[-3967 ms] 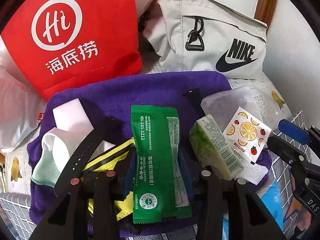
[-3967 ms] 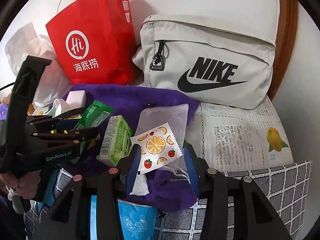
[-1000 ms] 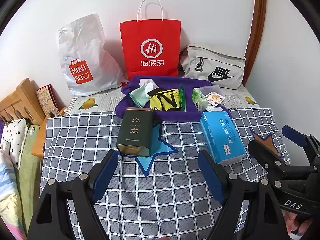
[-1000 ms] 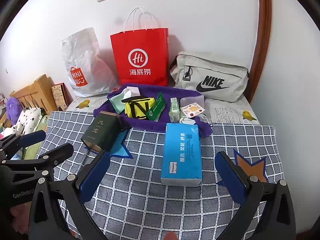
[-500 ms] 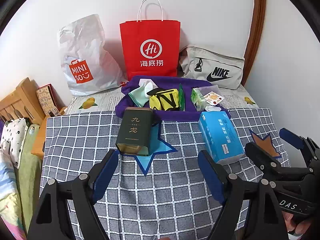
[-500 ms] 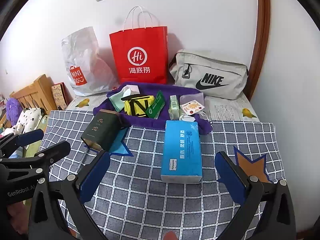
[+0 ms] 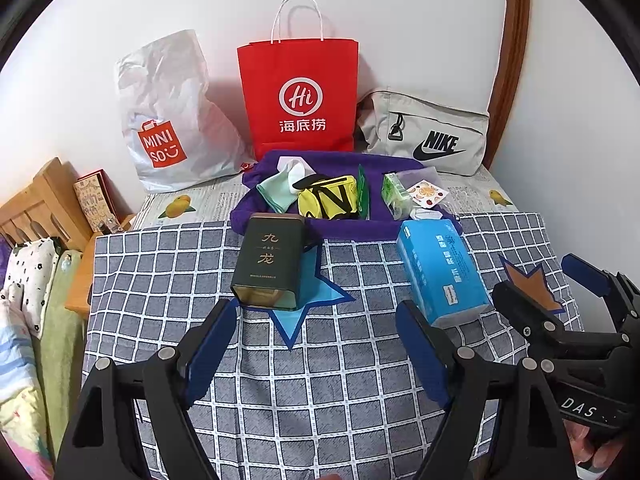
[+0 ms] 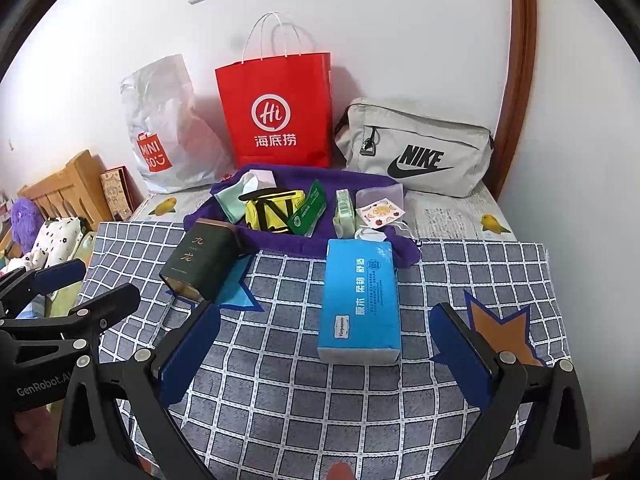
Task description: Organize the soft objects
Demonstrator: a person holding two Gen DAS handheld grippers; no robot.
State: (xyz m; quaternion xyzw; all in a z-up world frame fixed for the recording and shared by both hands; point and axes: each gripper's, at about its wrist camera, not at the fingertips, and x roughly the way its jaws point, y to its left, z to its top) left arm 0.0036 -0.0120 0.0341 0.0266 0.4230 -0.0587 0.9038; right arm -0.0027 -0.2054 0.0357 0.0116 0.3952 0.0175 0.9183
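Soft items lie gathered on the purple towel (image 7: 344,232), now well beyond your fingers. Both the left gripper (image 7: 316,344) and right gripper (image 8: 324,356) have pulled back, fingers spread and empty. Sorting appears complete; the blue tissue pack (image 8: 360,300) remains nearest.

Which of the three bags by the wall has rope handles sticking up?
The red paper bag in the middle. The white Miniso plastic bag and the grey Nike bag show no such handles.
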